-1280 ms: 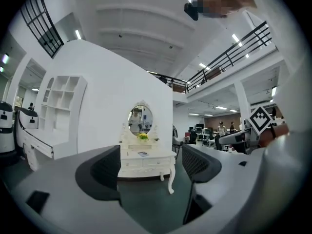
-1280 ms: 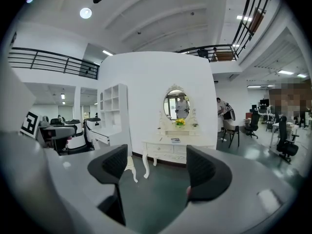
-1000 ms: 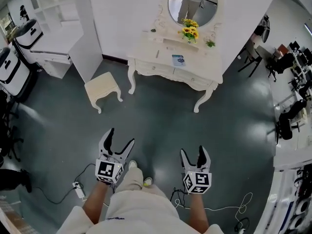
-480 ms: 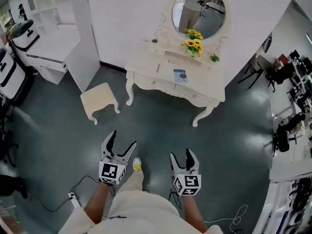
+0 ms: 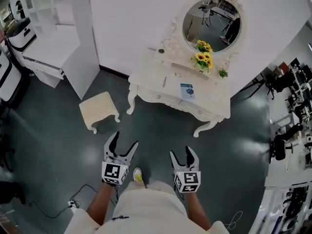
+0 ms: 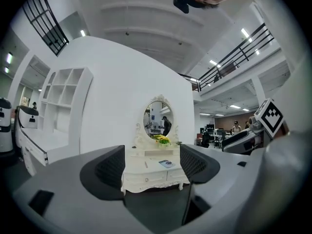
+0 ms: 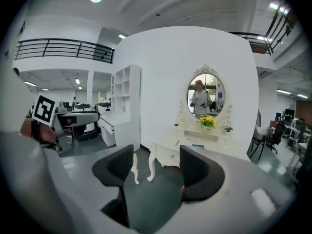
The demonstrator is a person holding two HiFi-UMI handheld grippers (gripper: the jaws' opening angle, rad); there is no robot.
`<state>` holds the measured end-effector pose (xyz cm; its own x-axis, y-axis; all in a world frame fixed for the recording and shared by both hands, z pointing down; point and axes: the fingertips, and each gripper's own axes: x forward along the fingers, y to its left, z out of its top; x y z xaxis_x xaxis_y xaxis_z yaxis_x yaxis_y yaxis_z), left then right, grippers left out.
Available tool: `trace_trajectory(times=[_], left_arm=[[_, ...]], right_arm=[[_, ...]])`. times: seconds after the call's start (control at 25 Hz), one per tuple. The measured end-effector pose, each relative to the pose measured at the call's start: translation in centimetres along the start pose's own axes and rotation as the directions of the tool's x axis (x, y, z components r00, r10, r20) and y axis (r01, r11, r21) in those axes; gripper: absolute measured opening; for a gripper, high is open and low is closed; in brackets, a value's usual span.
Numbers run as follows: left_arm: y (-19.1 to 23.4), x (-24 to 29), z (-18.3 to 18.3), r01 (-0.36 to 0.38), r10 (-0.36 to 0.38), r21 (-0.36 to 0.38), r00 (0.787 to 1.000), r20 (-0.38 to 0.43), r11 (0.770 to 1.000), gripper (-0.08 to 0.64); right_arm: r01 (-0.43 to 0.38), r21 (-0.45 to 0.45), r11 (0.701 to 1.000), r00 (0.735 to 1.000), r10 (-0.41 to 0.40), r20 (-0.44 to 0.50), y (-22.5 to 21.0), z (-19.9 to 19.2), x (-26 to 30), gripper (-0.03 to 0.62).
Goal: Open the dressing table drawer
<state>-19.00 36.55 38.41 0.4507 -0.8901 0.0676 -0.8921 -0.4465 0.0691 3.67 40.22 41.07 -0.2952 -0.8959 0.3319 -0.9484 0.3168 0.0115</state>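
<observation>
Left tool (image 5: 124,140) and right tool (image 5: 182,152), empty, jaws wide though just narrowing, face the distant drawer (image 5: 165,99) for approach.

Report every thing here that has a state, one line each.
dressing table drawer, shut.
left claw, open, just been closing slightly, nothing between its jaws.
right claw, open, just been closing slightly, nothing between its jaws.
stool, upright, apart from the dressing table.
booklet, lying flat.

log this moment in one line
left gripper: open, empty, jaws just closing | right gripper: open, empty, jaws just closing | dressing table: ahead, untouched | drawers: shut
</observation>
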Motion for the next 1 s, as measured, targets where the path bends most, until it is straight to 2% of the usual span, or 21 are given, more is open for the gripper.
trace_trajectory(times=[0.28,0.44,0.64,0.76,0.88,1.0], left_arm=[[2.0,4.2,-2.8,0.018,-0.025,-0.077,0.996,-0.083,0.997,0.354],[2.8,7.3,-1.9,0.043,-0.047,-0.037,0.995,-0.092,0.998,0.352],[3.9,12.2,-2.6,0.056,-0.057,-0.018,0.99,-0.127,0.998,0.351],[4.0,15.7,-3.3,0.08,-0.081,-0.012,0.982,-0.17,0.997,0.351],[4.4,20.0,-3.3,0.118,-0.114,0.008,0.972,-0.206,0.993,0.351],[4.2,24.4,-3.0,0.146,-0.138,0.015,0.963,-0.232,0.989,0.351]], right_arm=[[0.056,0.047,0.997,0.997,-0.053,-0.059,-2.4,-1.7,4.0,0.308],[0.077,0.03,0.997,0.994,-0.074,-0.08,-3.9,-1.9,6.4,0.308],[0.11,0.001,0.994,0.993,-0.11,-0.047,-6.8,-1.0,10.3,0.278],[0.128,0.019,0.992,0.992,-0.127,-0.023,-9.4,0.0,13.2,0.276],[0.135,0.035,0.99,0.991,-0.136,0.007,-11.7,1.5,16.4,0.232],[0.126,0.055,0.991,0.992,-0.126,0.012,-13.7,2.4,19.3,0.232]])
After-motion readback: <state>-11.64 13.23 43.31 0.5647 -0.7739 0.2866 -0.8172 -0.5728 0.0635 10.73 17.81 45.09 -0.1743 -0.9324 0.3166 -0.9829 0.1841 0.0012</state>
